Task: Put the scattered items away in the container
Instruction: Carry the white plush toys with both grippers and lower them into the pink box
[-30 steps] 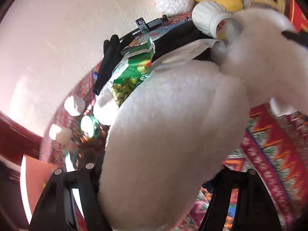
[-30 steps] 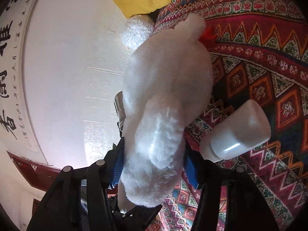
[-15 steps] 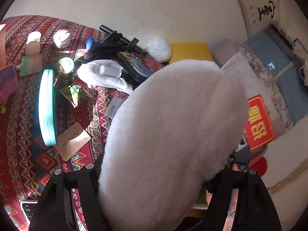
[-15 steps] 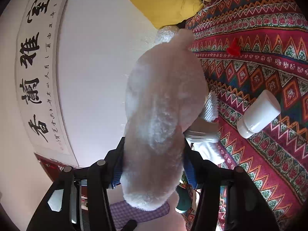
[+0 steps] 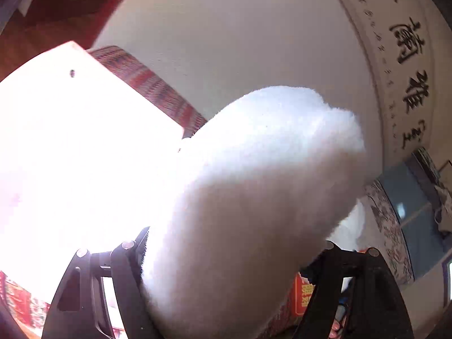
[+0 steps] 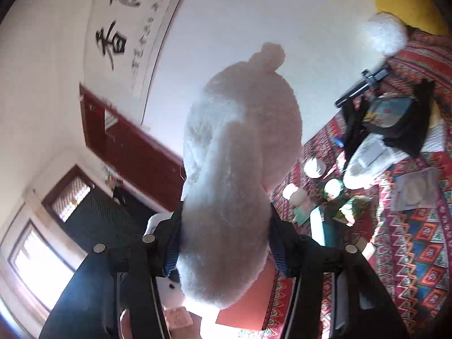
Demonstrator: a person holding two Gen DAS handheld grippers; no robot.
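A large white plush toy [image 5: 254, 197] fills the left wrist view, and my left gripper [image 5: 228, 279] is shut on one end of it. My right gripper [image 6: 223, 243] is shut on another part of the same plush toy [image 6: 240, 152], which hangs in the air. An orange container [image 6: 248, 302] lies right below the toy in the right wrist view. In the left wrist view a sunlit, washed-out panel [image 5: 70, 147] stands to the left of the toy. Scattered items lie on the patterned cloth [image 6: 409, 240] at the right.
On the cloth lie a black bag [image 6: 395, 118], a white cloth bundle [image 6: 370, 158], a teal box [image 6: 322, 228], a green snack packet [image 6: 353, 209], small jars [image 6: 313, 166] and a white pompom [image 6: 384, 34]. A calligraphy scroll [image 5: 404, 65] hangs on the white wall.
Both grippers have lifted the plush toy off the cloth and swung it left, away from the scattered items, until it hangs over the orange container.
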